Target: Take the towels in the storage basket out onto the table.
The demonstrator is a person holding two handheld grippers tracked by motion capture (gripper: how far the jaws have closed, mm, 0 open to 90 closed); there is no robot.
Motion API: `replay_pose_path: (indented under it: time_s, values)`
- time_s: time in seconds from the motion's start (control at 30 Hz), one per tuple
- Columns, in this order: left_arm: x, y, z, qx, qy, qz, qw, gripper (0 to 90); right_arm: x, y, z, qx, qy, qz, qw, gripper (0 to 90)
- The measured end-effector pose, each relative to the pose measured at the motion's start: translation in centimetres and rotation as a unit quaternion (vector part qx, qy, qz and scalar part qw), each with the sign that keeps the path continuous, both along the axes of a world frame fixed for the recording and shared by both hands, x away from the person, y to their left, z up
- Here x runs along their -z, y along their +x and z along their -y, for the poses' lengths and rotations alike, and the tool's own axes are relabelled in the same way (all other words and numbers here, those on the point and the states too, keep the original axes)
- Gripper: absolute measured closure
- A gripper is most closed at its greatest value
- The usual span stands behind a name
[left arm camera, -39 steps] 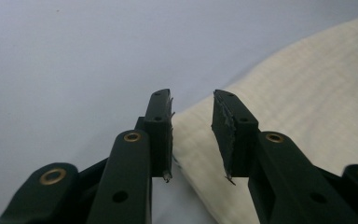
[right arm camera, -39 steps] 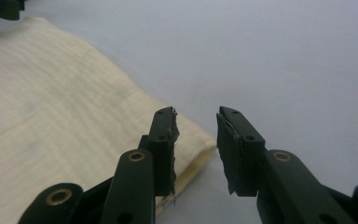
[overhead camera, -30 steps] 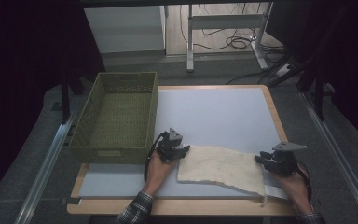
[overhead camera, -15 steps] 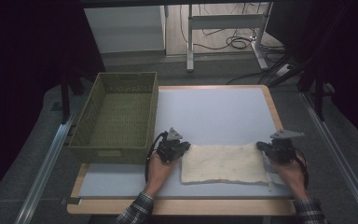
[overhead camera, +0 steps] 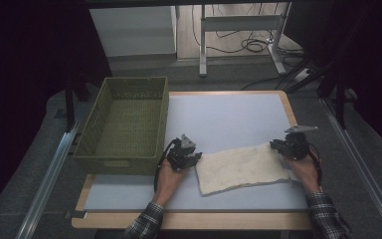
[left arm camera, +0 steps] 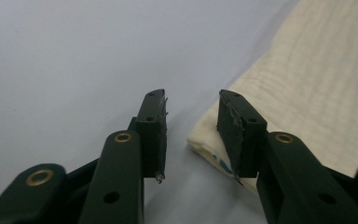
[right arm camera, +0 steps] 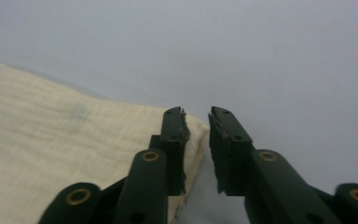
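Nearest you, the folded cloth [overhead camera: 241, 168] lies flat on the worktop [overhead camera: 229, 119]. Your left hand-held gripper [left arm camera: 191, 126] stands open at its left corner; your right hand-held gripper [right arm camera: 196, 140] stands open at its right corner. Closing too shallow could catch one layer only, undoing the fold. Farther off, the basket [overhead camera: 124, 124] waits.

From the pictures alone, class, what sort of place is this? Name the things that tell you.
Probably a lab or workshop bench set up for recording, not a home. Clues: a bare grey-topped table with a wooden rim, loose cables on the floor beyond, and metal rails alongside.
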State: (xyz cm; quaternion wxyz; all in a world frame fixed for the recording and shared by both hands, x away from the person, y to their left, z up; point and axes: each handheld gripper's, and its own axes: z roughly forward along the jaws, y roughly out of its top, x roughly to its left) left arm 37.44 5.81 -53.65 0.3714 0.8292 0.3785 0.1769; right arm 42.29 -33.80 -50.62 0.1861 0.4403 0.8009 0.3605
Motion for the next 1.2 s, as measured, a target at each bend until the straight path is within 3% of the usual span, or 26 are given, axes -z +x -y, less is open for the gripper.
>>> replay_pose_path:
  time_s: [0.07, 0.2, 0.37, 0.6, 0.7, 0.77, 1.0, 1.2]
  values:
    - [0.3, 0.1, 0.2, -0.002, 0.003, 0.002, 1.0000, 59.5, -0.5, -0.4, 0.4, 0.002, 0.008, -0.001, 1.0000, 65.8]
    - [0.5, 0.4, -0.1, -0.015, -0.018, -0.007, 0.9997, 53.3, -1.3, -1.5, 0.9, -0.004, 0.019, -0.005, 0.9998, 57.1]
    - [0.6, 0.5, -0.3, -0.020, -0.024, -0.016, 0.9994, 49.3, -1.8, -3.2, 1.2, -0.014, 0.030, -0.007, 0.9994, 47.9]
    - [0.6, 0.6, -0.4, -0.020, -0.032, -0.026, 0.9989, 48.6, -3.0, -5.7, 1.5, -0.035, 0.047, -0.006, 0.9983, 41.8]
    - [0.7, 0.5, -0.3, -0.024, -0.030, -0.020, 0.9990, 47.7, -3.2, -6.8, 1.2, -0.035, 0.037, 0.000, 0.9987, 38.3]
    - [0.7, 0.5, -0.3, -0.034, -0.026, -0.019, 0.9989, 43.2, -3.1, -7.5, 0.8, -0.041, 0.031, -0.002, 0.9987, 36.3]
    - [0.7, 0.6, -0.4, -0.033, -0.030, -0.023, 0.9987, 42.7, -1.5, -9.5, -1.7, -0.080, 0.015, -0.015, 0.9965, 32.7]
    - [0.7, 0.6, -0.4, -0.033, -0.034, -0.024, 0.9986, 42.9, -0.5, -10.4, -4.6, -0.117, 0.026, -0.018, 0.9926, 33.2]
